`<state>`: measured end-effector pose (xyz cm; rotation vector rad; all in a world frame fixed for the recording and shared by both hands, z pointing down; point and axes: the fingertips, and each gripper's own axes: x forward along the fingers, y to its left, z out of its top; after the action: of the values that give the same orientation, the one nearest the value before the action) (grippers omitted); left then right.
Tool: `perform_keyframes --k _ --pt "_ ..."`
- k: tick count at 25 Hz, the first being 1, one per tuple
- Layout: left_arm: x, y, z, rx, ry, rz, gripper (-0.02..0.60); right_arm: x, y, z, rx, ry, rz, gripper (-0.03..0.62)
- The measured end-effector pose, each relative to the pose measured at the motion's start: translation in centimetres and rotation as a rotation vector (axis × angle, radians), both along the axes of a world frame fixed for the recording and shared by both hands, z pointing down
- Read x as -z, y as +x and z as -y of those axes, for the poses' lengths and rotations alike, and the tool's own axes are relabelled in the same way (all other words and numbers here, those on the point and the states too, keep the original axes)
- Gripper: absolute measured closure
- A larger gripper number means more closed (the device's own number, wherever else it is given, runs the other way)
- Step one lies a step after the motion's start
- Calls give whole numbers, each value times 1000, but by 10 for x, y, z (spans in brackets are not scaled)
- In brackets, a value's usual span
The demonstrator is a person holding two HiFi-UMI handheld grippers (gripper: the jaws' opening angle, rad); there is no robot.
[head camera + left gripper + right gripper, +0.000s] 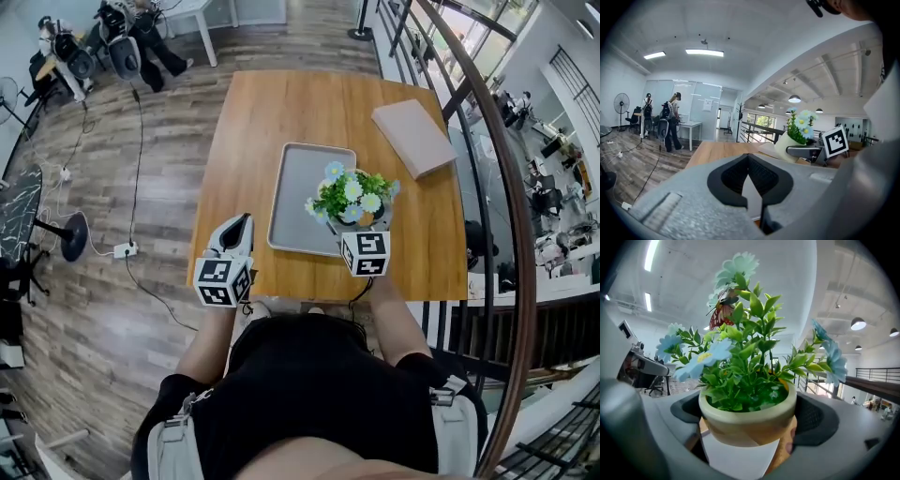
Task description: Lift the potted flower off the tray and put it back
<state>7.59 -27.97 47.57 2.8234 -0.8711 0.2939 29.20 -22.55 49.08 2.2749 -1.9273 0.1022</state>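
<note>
The potted flower (pixel 352 199), a cream pot with green leaves and pale blue and white blooms, is over the right edge of the grey tray (pixel 300 187) on the wooden table (pixel 281 103). My right gripper (pixel 361 228) is shut on the pot (pixel 747 413), one pad on each side; grey tray and wood show beneath it. Seen from the left gripper view, the pot (pixel 794 136) leans a little and seems off the surface. My left gripper (pixel 239 228) hovers at the table's front left, left of the tray, its jaws (pixel 749 161) shut with nothing between them.
A closed pinkish book (pixel 412 136) lies at the table's back right. A railing (pixel 487 159) runs close along the right side. People stand by desks (pixel 141 37) far back left, and a cable and power strip (pixel 122 250) lie on the floor left of the table.
</note>
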Motion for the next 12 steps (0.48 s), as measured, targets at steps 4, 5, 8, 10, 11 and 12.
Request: perform_keyframes --k 4,5,8,10,11,12 --pt "-2 -25 4 62 -4 10 569 -35 -14 21 40 -66 29 13" --pt "-3 -33 4 81 -7 12 569 -44 -18 25 52 -85 29 13" --pt "-7 -57 6 144 -12 20 569 -73 -28 34 83 -137 39 13" --pt "-10 -72 5 178 -15 24 569 -94 -34 38 94 -171 62 13" --pt "-11 -78 4 192 -17 27 569 -104 -36 40 95 -189 78 13" --pt "-13 -83 3 204 -20 29 569 -114 -39 42 96 -209 96 13"
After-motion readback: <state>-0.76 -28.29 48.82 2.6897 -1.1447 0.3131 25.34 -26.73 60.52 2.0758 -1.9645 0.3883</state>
